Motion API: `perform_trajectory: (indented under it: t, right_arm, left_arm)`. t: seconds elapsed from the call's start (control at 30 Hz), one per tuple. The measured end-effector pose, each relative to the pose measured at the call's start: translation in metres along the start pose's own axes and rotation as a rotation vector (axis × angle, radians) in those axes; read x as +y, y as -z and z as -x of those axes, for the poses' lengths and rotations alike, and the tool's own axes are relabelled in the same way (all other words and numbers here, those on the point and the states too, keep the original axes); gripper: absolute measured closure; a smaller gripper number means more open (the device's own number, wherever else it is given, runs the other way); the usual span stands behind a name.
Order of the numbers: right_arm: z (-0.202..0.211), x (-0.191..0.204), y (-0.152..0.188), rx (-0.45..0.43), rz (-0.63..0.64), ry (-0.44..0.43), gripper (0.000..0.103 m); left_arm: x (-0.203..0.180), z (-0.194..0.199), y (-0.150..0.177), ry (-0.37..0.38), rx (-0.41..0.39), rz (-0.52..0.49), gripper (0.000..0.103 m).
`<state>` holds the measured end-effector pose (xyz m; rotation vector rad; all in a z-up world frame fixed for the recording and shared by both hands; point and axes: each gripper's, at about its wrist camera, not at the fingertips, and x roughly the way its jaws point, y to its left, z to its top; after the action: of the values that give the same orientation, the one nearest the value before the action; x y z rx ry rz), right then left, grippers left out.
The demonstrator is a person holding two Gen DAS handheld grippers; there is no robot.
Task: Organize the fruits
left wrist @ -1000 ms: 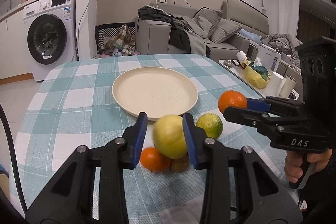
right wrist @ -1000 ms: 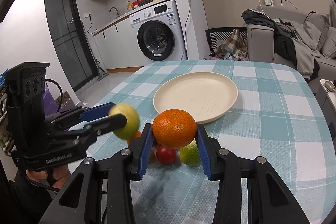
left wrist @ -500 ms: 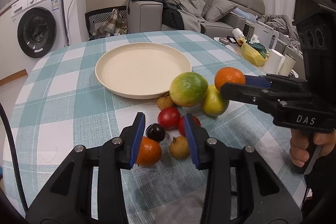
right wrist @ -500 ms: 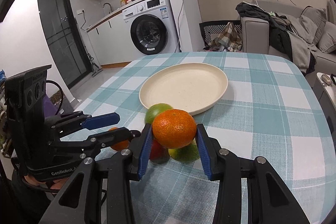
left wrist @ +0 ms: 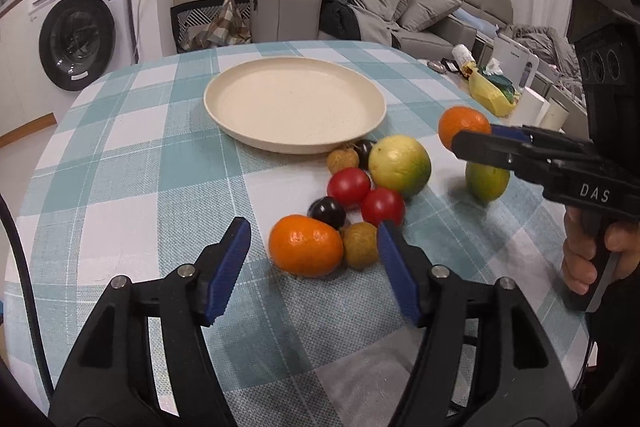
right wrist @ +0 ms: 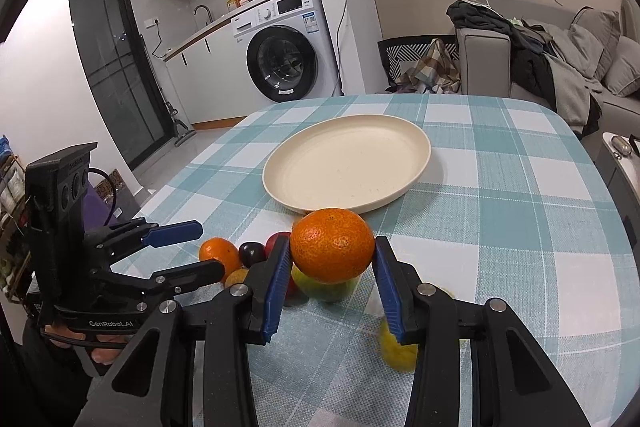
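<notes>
A cream plate [left wrist: 296, 143] sits in the middle of the checked table. In front of it lies a cluster of fruit: a big yellow-green fruit [left wrist: 400, 165], two red tomatoes [left wrist: 349, 187], a dark plum [left wrist: 328, 211], a brown longan [left wrist: 360, 245] and a small orange [left wrist: 306, 245]. My left gripper [left wrist: 312, 231] hovers low over the small orange and longan, jaws opening, pads touching neither. My right gripper [right wrist: 332, 245] is shut on a large orange [right wrist: 332, 251], held above the table. Below it lies a green-yellow lime [left wrist: 487, 181].
The table's rounded edge runs close on the left and right. A washing machine [left wrist: 76, 39] stands back left, a sofa [left wrist: 400, 11] with clothes behind. A low side table with bags and rolls [left wrist: 492, 91] is at the right. A hand [left wrist: 588, 263] grips the right tool.
The left gripper let the yellow-green fruit go onto the table beside the tomatoes, sank lower and spread its jaws wider over the small orange. The right gripper kept its orange and stayed put.
</notes>
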<state>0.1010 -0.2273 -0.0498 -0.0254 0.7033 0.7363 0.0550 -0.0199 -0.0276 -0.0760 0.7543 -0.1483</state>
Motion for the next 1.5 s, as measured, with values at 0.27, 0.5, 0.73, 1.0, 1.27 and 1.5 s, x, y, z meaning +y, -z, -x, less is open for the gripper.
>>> perform_trajectory:
  t: [0.27, 0.5, 0.73, 1.0, 1.27, 1.5]
  right_arm:
    - [0.002, 0.000, 0.000, -0.006, 0.000, -0.001, 0.061]
    - [0.002, 0.000, 0.000, -0.003, 0.000, -0.001, 0.061]
    - [0.002, 0.000, 0.001, -0.002, -0.001, -0.002, 0.061]
    - [0.002, 0.000, 0.001, -0.002, -0.001, -0.003, 0.061]
    - [-0.002, 0.002, -0.002, -0.002, -0.001, -0.010, 0.061]
    - [-0.007, 0.004, -0.007, -0.006, -0.005, -0.022, 0.061]
  left_arm:
    - [0.002, -0.006, 0.001, -0.005, 0.022, 0.011, 0.047]
    - [0.013, -0.009, 0.000, 0.028, 0.039, 0.044, 0.059]
    - [0.015, -0.008, 0.000, 0.033, 0.037, 0.054, 0.067]
    - [0.017, 0.008, -0.005, 0.042, -0.033, 0.078, 0.068]
    - [0.017, 0.023, -0.017, 0.019, -0.107, 0.098, 0.068]
    - [0.010, 0.023, -0.028, -0.008, -0.131, 0.089, 0.068]
